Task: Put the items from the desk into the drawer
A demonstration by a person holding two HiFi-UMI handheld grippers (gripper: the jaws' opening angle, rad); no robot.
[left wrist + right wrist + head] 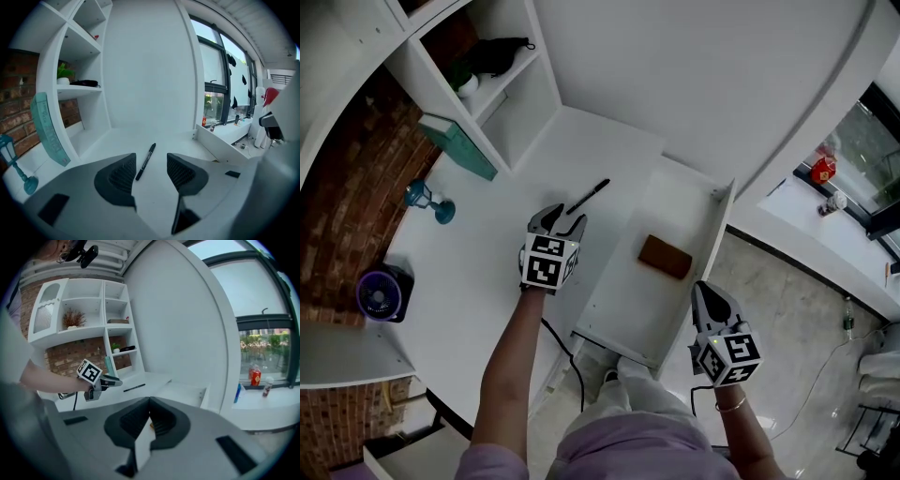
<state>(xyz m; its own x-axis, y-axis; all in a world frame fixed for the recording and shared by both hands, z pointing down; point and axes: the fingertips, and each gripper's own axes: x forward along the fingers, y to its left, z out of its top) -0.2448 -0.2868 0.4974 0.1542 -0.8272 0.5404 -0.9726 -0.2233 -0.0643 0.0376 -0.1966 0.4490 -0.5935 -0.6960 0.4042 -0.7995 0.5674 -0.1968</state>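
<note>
A single black pen (589, 196) lies on the white desk (487, 272), slanted, just left of the open drawer (628, 298). Nothing lies between the pen and the drawer. The left gripper (562, 223) hangs just on the near side of it, jaws spread wide and empty. In the left gripper view the pen (146, 161) runs up the gap between the two pads, touching neither.

Inside the drawer sits one flat brown block (665, 256), towards its far end. The right gripper (710, 298) is held off the drawer's near right corner, over the floor. Its jaws are pressed together at the tips and hold nothing, as the right gripper view (150, 408) shows.

Farther left on the desk stand one small blue lantern ornament (428, 200) and one purple fan (380, 295), both well apart from the pen. One teal book (459, 147) leans against the white shelf unit (530, 103) at the far left. A black cable (567, 352) trails off the desk's near edge.
</note>
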